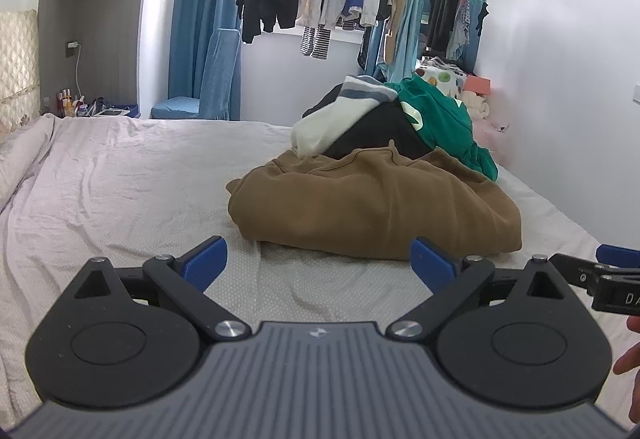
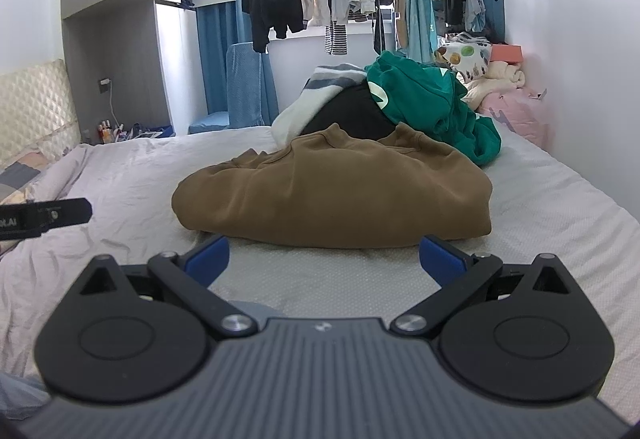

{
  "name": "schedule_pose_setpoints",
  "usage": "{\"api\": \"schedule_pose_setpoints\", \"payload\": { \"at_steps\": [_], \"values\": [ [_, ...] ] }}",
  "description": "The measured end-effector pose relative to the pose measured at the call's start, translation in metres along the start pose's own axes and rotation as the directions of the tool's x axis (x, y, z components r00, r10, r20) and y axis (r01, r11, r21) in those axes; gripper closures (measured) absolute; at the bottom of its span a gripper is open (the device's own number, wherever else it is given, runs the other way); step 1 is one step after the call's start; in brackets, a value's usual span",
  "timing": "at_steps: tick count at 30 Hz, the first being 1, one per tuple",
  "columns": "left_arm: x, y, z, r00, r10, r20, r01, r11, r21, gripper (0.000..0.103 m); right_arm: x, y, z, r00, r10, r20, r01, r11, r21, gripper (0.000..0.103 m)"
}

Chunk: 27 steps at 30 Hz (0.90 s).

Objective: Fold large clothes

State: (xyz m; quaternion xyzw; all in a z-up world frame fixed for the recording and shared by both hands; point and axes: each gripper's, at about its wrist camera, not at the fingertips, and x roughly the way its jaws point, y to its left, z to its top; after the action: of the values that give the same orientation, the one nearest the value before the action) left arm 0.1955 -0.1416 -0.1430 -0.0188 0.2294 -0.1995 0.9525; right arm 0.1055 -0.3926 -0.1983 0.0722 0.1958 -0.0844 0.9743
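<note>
Both grippers sit low over the bed, fingers spread wide with nothing between them: left gripper (image 1: 320, 265), right gripper (image 2: 325, 263). Just ahead of both lies the brown sweatshirt (image 1: 376, 207), bunched up on the pale sheet (image 1: 132, 175), so its sleeves and real shape are impossible to make out. Behind it there's a pile: a green hoodie (image 2: 432, 99), something black (image 2: 352, 115) that's mostly buried, and a white and grey garment (image 1: 340, 111). In the left view only the right gripper's tip pokes in at the edge, plus a sliver of a hand (image 1: 630, 355).
</note>
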Motion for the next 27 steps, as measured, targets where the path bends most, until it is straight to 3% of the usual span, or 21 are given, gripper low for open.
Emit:
{"api": "schedule_pose_setpoints", "payload": {
  "at_steps": [27],
  "values": [
    [-0.0049,-0.0035,-0.0003,1.0,0.005,0.009,-0.006,1.0,0.008,0.002,-0.0029,-0.0068,0.0022,1.0,0.006,-0.009,-0.006,1.0,-0.012,0.0]
  ]
}}
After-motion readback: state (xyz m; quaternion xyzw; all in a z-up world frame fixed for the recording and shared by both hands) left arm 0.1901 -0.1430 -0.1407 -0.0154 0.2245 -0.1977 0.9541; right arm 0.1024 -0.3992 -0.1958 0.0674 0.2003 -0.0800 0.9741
